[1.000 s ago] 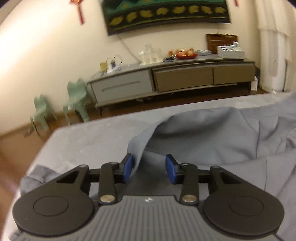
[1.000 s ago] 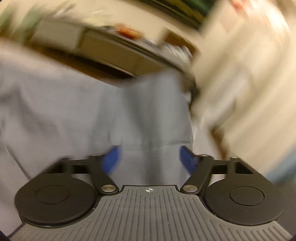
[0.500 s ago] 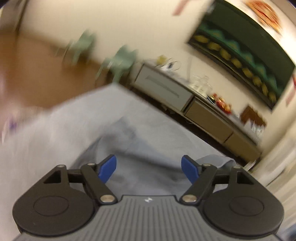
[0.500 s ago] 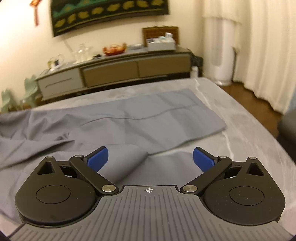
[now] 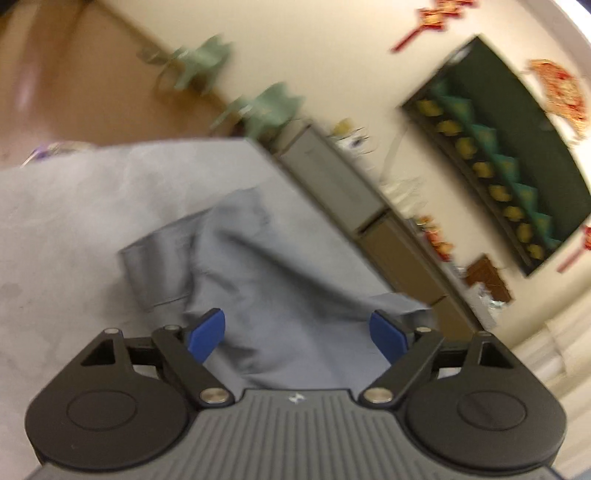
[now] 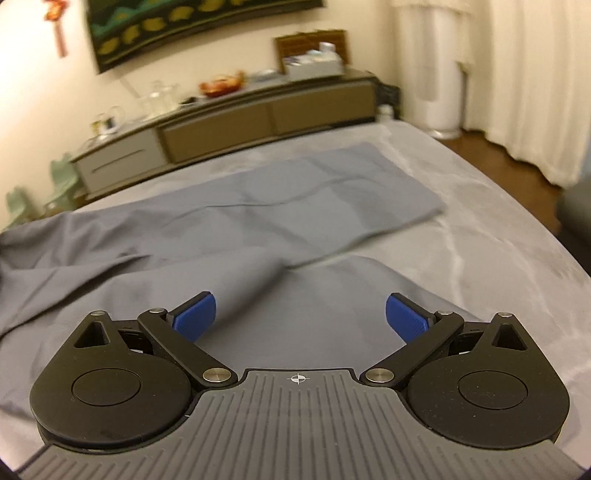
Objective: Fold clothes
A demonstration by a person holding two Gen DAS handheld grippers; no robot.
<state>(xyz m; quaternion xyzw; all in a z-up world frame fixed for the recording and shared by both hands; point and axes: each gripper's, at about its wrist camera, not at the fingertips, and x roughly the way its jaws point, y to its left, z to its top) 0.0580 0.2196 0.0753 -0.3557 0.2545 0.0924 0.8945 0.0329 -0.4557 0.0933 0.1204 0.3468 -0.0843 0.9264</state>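
Grey-blue trousers (image 6: pixel 295 206) lie spread over a light grey bed (image 6: pixel 498 229). One leg runs flat toward the far right corner. A nearer fold bulges just ahead of my right gripper (image 6: pixel 301 315), which stands open above the cloth and holds nothing. In the left wrist view the picture is rolled and blurred. The waist end of the trousers (image 5: pixel 258 266) lies crumpled there. My left gripper (image 5: pixel 297 334) hangs over it, its jaws still opening, blue pads apart and off the fabric.
A long low sideboard (image 6: pixel 229 122) with bowls and glassware lines the far wall under a dark wall hanging (image 6: pixel 192 22). Two small green chairs (image 5: pixel 236 88) stand on the wooden floor. White curtains (image 6: pixel 517 81) and a white appliance (image 6: pixel 439 74) stand at right.
Both grippers have let go of the trousers and opened wide. The left one moved sideways and rolled strongly, tilting its view. The right one swung across and settled; the cloth now lies on the bed.
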